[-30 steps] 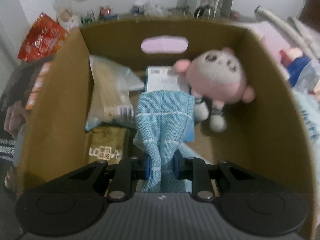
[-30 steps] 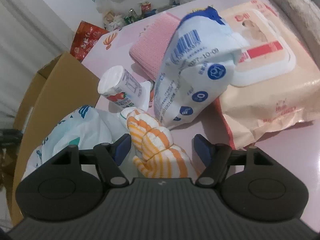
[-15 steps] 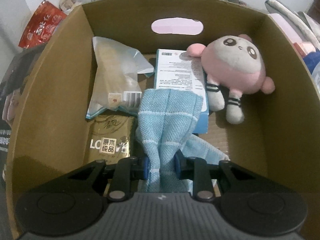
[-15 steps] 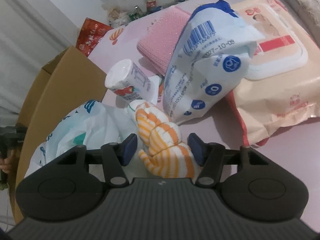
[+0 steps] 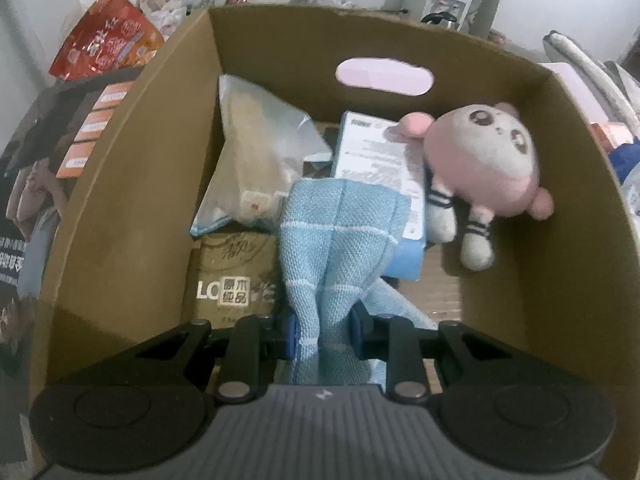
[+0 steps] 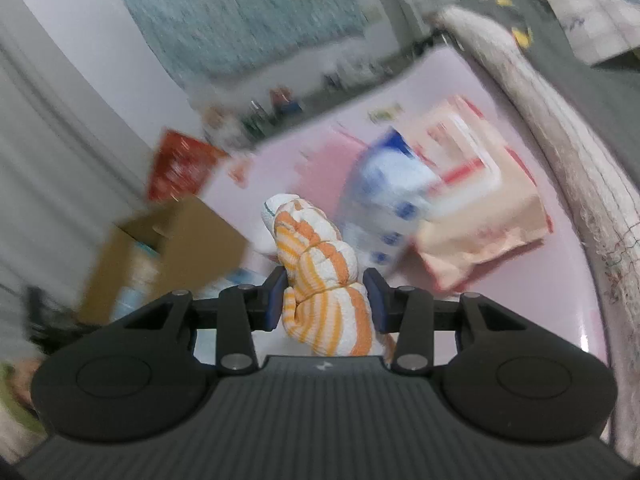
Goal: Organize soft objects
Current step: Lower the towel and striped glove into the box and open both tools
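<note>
My left gripper (image 5: 322,338) is shut on a light blue woven cloth (image 5: 340,240), which drapes down inside the cardboard box (image 5: 120,208). A pink and grey plush toy (image 5: 486,172) leans against the box's right wall. My right gripper (image 6: 326,300) is closing, its pads pressing an orange-and-white striped soft bundle (image 6: 320,264) that it holds up in the air above the pink surface (image 6: 520,300). The same cardboard box (image 6: 172,248) shows blurred at lower left in the right wrist view.
Inside the box lie a clear plastic bag (image 5: 256,168), a brown tissue pack (image 5: 232,276) and a white-blue carton (image 5: 380,176). On the pink surface rest a blue-white packet (image 6: 384,196) and a beige wipes pack (image 6: 480,208). A red snack bag (image 5: 106,36) stands beyond the box.
My right gripper closed on the striped bundle and lifted it off the pink surface; the view is now blurred. My left gripper shifted slightly over the box, still gripping the blue cloth.
</note>
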`<move>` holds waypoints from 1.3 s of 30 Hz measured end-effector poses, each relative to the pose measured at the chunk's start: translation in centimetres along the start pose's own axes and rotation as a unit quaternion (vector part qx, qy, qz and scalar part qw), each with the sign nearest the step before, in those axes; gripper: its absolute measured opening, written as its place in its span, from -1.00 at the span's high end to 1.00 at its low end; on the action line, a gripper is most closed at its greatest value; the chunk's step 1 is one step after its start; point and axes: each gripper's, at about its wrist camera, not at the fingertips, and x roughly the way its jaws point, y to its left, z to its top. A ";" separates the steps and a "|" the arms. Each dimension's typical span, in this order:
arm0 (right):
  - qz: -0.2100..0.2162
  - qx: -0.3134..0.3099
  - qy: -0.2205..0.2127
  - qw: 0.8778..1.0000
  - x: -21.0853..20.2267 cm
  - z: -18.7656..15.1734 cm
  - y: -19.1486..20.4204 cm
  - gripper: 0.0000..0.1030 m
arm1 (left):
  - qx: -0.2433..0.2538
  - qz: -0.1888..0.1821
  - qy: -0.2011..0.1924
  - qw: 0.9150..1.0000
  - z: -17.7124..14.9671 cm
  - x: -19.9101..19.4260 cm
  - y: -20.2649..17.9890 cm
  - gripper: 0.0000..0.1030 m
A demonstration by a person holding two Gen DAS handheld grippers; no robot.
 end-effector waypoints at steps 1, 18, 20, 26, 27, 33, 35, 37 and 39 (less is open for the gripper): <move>0.022 0.004 -0.005 1.000 -0.7 0.0 1.0 0.22 | -0.005 0.000 0.004 1.000 0.0 0.3 0.3 0.49; 0.048 0.046 0.165 0.984 16.9 -5.9 21.2 0.21 | -0.072 -0.031 0.010 0.997 -0.5 0.9 2.8 0.35; 0.022 0.050 0.172 0.984 18.9 -6.8 21.8 0.19 | -0.078 -0.036 0.010 0.996 -0.5 0.8 3.0 0.33; -0.033 0.079 0.205 0.975 23.5 -9.8 21.2 0.16 | -0.087 -0.044 0.008 0.995 -0.6 0.9 3.1 0.27; -0.033 0.084 0.210 0.974 23.8 -10.1 21.1 0.15 | -0.089 -0.044 0.008 0.995 -0.6 0.9 3.3 0.30; -0.036 0.116 0.232 0.965 24.8 -11.1 20.5 0.09 | -0.104 -0.055 0.013 0.993 -0.6 0.9 3.7 0.30; -0.035 0.123 0.238 0.963 24.9 -11.1 20.5 0.07 | -0.109 -0.059 0.016 0.992 -0.6 0.8 3.8 0.30; -0.034 0.124 0.240 0.962 24.9 -11.0 20.6 0.05 | -0.113 -0.060 0.019 0.992 -0.5 0.8 3.9 0.30; -0.026 0.124 0.240 0.963 24.7 -10.9 20.6 -0.03 | -0.119 -0.062 0.022 0.991 -0.6 0.7 4.1 0.29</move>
